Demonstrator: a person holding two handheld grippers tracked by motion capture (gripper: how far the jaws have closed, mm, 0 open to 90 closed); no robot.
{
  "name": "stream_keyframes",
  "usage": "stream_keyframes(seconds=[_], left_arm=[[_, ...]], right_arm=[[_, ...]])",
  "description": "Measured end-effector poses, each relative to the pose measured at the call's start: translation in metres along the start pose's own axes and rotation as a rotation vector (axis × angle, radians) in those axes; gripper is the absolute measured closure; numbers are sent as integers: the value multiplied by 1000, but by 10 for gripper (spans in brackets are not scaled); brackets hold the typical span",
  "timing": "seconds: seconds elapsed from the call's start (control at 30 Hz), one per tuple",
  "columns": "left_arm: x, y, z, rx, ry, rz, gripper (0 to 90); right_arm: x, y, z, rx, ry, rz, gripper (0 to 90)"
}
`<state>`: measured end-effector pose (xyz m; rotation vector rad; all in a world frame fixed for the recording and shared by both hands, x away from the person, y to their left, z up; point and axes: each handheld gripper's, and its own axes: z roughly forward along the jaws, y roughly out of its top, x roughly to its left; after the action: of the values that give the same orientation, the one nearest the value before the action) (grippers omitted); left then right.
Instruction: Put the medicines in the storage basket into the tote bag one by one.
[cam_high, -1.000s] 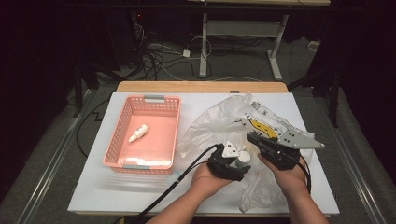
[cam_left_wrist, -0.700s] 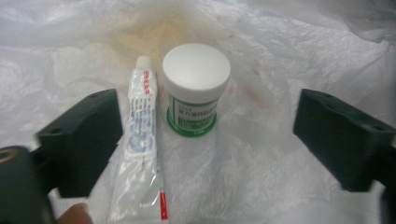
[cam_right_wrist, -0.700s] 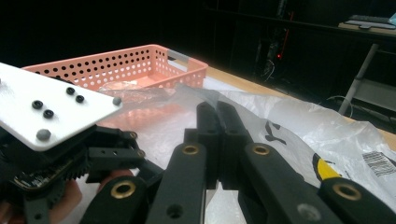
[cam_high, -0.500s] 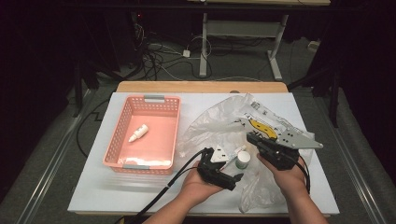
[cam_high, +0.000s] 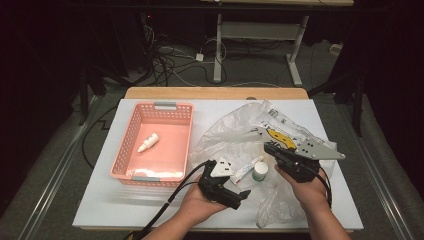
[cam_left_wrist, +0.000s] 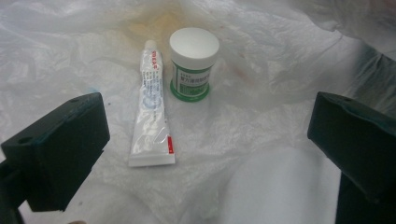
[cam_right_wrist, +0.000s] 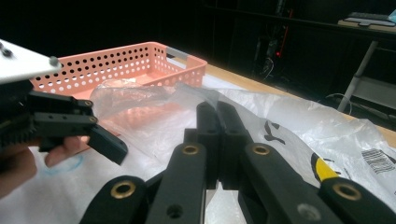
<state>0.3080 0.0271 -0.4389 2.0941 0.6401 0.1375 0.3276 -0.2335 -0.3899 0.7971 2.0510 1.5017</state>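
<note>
A clear plastic bag (cam_high: 227, 132) lies spread on the white table. On it rest a white tube (cam_high: 247, 169) and a small green-labelled jar with a white lid (cam_high: 259, 171). My left gripper (cam_high: 239, 192) sits just short of them, open; in the left gripper view the tube (cam_left_wrist: 152, 107) and jar (cam_left_wrist: 192, 63) lie ahead of its wide-apart jaws (cam_left_wrist: 205, 140). My right gripper (cam_high: 274, 150) is to the right of the jar. In the right gripper view its jaws (cam_right_wrist: 217, 114) are pressed together on a fold of the bag (cam_right_wrist: 289, 116).
A pink perforated basket (cam_high: 125, 150) stands at the left of the table with a small white bottle (cam_high: 148, 142) inside. The basket (cam_right_wrist: 140, 53) and my left gripper (cam_right_wrist: 100, 135) also show in the right gripper view. Cables and table legs lie beyond the far edge.
My left gripper has drawn back toward the person and to the left, uncovering the jar and tube on the bag. The right gripper has stayed put on the bag.
</note>
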Motion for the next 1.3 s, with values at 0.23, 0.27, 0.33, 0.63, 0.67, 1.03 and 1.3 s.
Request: stream_keyframes(seconds=[0.23,0.27,0.33,0.63,0.67,1.03,1.3], left_arm=[[3,-6,-23,-7,17,9,0],[4,-7,-26,-10,23,7,0],[7,-9,-33,-22,32,-2,0],[16,-22,-59,-69,53,-49,0],[16,-23,-62,-66,62,-45,0],[37,-34,-93,-97,150,-82,0],[57,-40,-117,-128,204,-130,0]], right_arm=[[0,-1,1,3,2,3,900],[1,-1,1,6,1,6,900],[0,-1,1,6,1,0,900],[0,-1,0,4,-3,4,900],[-1,0,0,2,-5,4,900],[-2,-1,-1,0,-5,11,900],[-3,0,-1,-1,-4,8,900]])
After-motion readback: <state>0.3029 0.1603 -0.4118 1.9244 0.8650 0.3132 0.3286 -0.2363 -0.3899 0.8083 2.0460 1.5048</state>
